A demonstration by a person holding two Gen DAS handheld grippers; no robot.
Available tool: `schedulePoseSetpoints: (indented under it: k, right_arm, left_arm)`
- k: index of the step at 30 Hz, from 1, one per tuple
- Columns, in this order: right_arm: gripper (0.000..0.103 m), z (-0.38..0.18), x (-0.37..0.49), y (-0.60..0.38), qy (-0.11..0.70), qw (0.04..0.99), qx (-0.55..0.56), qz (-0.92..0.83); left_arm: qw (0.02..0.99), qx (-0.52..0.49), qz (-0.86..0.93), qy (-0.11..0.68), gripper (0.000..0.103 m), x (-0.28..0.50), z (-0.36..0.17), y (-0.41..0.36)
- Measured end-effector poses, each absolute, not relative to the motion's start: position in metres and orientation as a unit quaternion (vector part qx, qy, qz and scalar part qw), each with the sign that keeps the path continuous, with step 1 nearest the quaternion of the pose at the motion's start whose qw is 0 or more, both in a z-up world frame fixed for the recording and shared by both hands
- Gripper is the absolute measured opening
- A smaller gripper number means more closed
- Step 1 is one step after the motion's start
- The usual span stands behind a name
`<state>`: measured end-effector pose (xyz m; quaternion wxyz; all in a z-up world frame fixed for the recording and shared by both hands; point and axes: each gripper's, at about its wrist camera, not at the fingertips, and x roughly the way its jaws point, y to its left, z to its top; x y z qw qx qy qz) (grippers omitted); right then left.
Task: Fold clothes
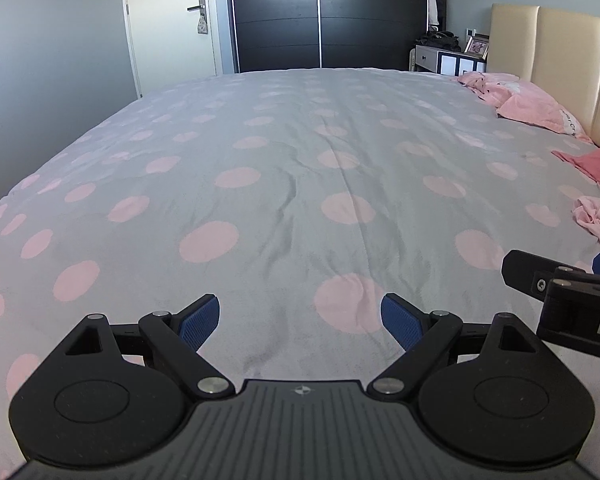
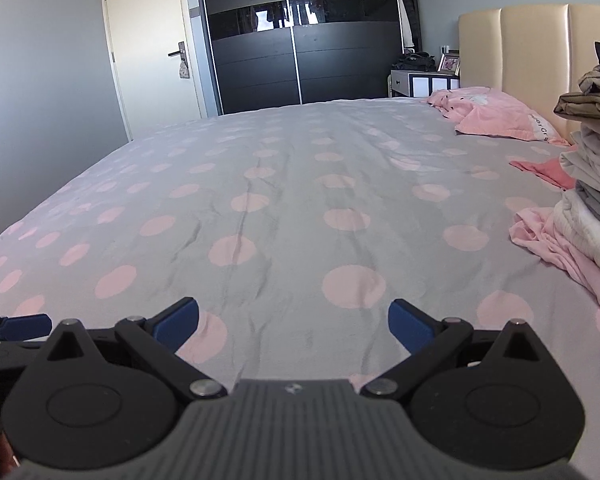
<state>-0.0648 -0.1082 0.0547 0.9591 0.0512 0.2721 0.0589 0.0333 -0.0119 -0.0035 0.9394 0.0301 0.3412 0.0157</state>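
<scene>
A pile of clothes stands at the right on the bed: grey, white and olive pieces stacked over a crumpled pink garment. Its pink edge also shows in the left wrist view. My left gripper is open and empty, low over the grey bedspread with pink dots. My right gripper is open and empty, just left of the pile. The right gripper's side shows in the left wrist view; the left gripper's blue fingertip shows in the right wrist view.
Pink pillows lie against the beige headboard at the far right. A dark wardrobe, a door and a nightstand stand beyond the bed's far edge.
</scene>
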Motion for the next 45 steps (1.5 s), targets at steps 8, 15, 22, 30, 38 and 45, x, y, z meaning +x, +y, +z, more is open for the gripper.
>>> schedulePoseSetpoints:
  k: [8, 15, 22, 30, 38, 45]
  right_arm:
    - [0.102, 0.064, -0.075, -0.101, 0.251, 0.964, 0.032, 0.08]
    - [0.102, 0.069, -0.08, -0.104, 0.237, 0.969, 0.029, 0.064]
    - [0.102, 0.067, -0.077, -0.11, 0.249, 0.967, 0.031, 0.046]
    - [0.102, 0.063, -0.075, -0.109, 0.265, 0.963, 0.019, 0.049]
    - [0.102, 0.06, -0.074, -0.107, 0.27, 0.961, 0.016, 0.054]
    - [0.102, 0.059, -0.075, -0.107, 0.269, 0.961, 0.014, 0.055]
  left_arm:
    - [0.94, 0.033, 0.009, 0.338, 0.089, 0.027, 0.0, -0.014]
    - [0.942, 0.025, 0.015, 0.335, 0.089, 0.024, 0.004, -0.011]
    - [0.942, 0.025, 0.016, 0.334, 0.089, 0.022, 0.006, -0.012]
    - [0.942, 0.029, 0.018, 0.334, 0.089, 0.021, 0.006, -0.012]
    - [0.942, 0.028, 0.023, 0.335, 0.089, 0.021, 0.007, -0.014]
    - [0.941, 0.02, 0.022, 0.338, 0.089, 0.021, 0.008, -0.009]
